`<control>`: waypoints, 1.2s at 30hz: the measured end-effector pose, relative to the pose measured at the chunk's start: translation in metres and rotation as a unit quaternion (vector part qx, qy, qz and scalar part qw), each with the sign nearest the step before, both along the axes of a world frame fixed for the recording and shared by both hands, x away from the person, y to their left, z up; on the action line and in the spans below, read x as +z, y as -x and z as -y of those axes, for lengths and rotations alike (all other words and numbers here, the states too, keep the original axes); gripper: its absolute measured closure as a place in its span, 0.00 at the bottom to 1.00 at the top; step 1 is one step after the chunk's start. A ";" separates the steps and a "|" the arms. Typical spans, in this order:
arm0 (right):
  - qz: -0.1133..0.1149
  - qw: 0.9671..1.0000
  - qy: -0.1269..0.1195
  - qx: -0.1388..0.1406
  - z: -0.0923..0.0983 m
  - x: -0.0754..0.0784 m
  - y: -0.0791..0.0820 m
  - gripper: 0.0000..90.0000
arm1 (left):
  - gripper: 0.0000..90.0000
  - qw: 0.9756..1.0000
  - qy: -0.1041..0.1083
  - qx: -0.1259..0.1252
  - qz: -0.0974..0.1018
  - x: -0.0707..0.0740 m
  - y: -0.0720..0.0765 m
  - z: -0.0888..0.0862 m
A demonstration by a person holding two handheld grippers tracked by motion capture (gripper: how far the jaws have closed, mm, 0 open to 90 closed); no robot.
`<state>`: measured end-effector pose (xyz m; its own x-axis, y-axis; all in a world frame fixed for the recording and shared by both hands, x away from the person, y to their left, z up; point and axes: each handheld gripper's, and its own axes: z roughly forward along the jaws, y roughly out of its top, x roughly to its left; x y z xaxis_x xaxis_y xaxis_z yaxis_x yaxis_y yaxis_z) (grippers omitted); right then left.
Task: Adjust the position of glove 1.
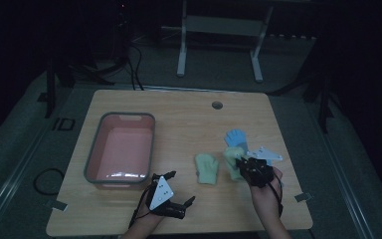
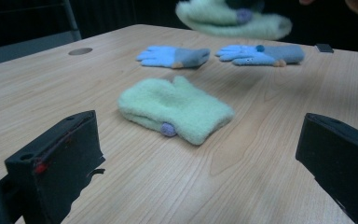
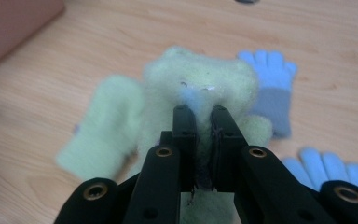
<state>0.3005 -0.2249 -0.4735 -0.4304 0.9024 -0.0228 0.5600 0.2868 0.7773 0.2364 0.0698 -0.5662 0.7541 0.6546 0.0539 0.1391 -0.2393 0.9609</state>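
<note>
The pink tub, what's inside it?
Nothing that I can see: the pink tub shows just its bare pink bottom. The near wall hides a thin strip of the floor. The green mittens and blue gloves are all outside, one mitten pinched in the right gripper.

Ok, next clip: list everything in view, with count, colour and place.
mitten on table: one, pale green, flat at table centre-right.
held mitten: one, pale green, lifted off the table in the right gripper.
gloves: two, blue with grey cuffs, flat beyond the mittens; second one beside it.
bin: one, grey rim, pink inside, table left.
table: one, light wood, with a round hole near the far edge.
left gripper: black, open, near front edge.
right gripper: black, shut on the mitten.
</note>
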 end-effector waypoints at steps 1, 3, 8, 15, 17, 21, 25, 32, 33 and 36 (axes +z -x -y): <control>0.003 1.000 -0.003 0.000 -0.002 0.002 -0.001 0.92 | 0.00 1.000 0.000 0.000 0.000 0.000 0.000 0.000; 0.005 1.000 -0.010 0.000 -0.009 0.009 -0.002 0.92 | 0.00 1.000 0.000 0.000 0.000 0.000 0.000 0.000; 0.004 1.000 -0.030 0.001 -0.028 0.014 -0.003 0.92 | 0.00 1.000 0.001 0.000 0.000 0.000 0.000 0.000; -0.008 0.999 -0.047 0.006 -0.055 0.010 -0.007 0.92 | 0.00 1.000 0.001 0.000 0.001 0.000 0.000 0.000; -0.012 0.999 -0.046 0.006 -0.062 0.006 -0.008 0.92 | 0.00 1.000 0.001 0.000 0.000 0.000 0.000 0.000; -0.009 0.999 -0.045 0.003 -0.074 -0.005 -0.007 0.92 | 0.00 1.000 0.001 -0.001 0.001 0.000 0.000 0.000; -0.015 0.999 -0.038 -0.001 -0.082 -0.016 -0.007 0.92 | 0.00 1.000 0.001 -0.001 0.001 0.000 0.000 0.000; -0.027 0.999 -0.030 -0.013 -0.085 -0.034 -0.010 0.92 | 0.00 1.000 0.001 0.000 -0.002 0.000 0.000 0.000; -0.028 0.999 -0.027 -0.014 -0.085 -0.036 -0.010 0.92 | 0.00 1.000 0.001 0.000 -0.001 0.000 0.000 0.000; -0.034 0.999 -0.020 -0.019 -0.085 -0.043 -0.011 0.92 | 0.00 1.000 0.000 0.000 -0.001 0.000 0.000 0.000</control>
